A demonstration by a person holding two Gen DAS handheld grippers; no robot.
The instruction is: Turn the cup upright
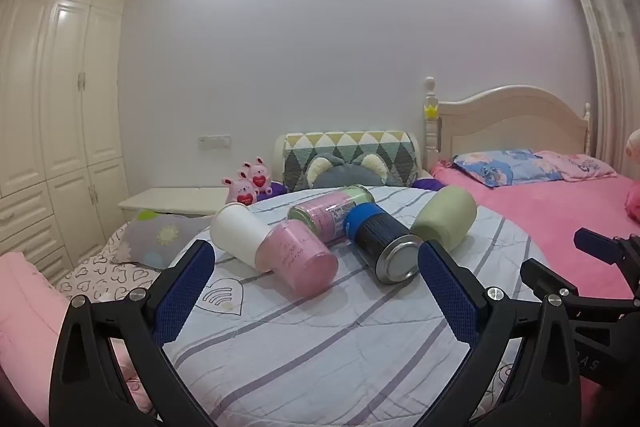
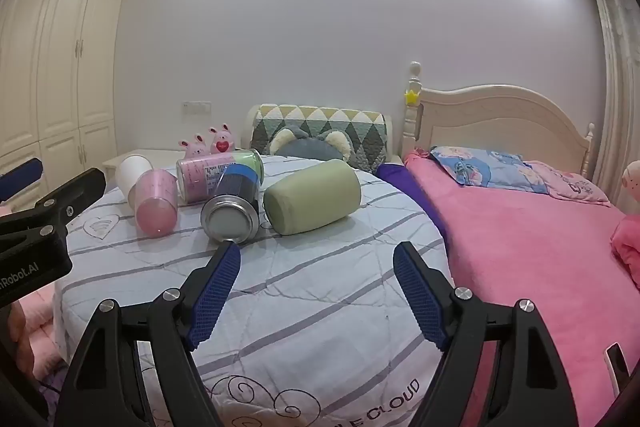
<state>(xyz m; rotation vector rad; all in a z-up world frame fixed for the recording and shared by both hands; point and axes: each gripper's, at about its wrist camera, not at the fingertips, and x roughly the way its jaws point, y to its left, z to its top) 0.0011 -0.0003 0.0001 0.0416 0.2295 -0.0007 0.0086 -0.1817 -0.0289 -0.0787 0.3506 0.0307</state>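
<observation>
Several cups lie on their sides on a round striped cloth (image 1: 320,347): a white cup (image 1: 238,235), a pink cup (image 1: 300,265), a clear pink-labelled tumbler (image 1: 334,213), a dark can-like cup with blue band (image 1: 384,247) and a green cup (image 1: 446,217). My left gripper (image 1: 316,259) is open and empty, its fingers on either side of the pink and dark cups, short of them. My right gripper (image 2: 318,259) is open and empty, just in front of the dark cup (image 2: 232,211) and green cup (image 2: 314,197). The pink cup (image 2: 156,203) lies further left.
The cloth-covered round surface (image 2: 320,327) sits against a pink bed (image 2: 540,247) on the right. A headboard, cushions and pink plush rabbits (image 1: 248,183) stand behind. A wardrobe (image 1: 60,107) fills the left wall. Each gripper shows at the other view's edge.
</observation>
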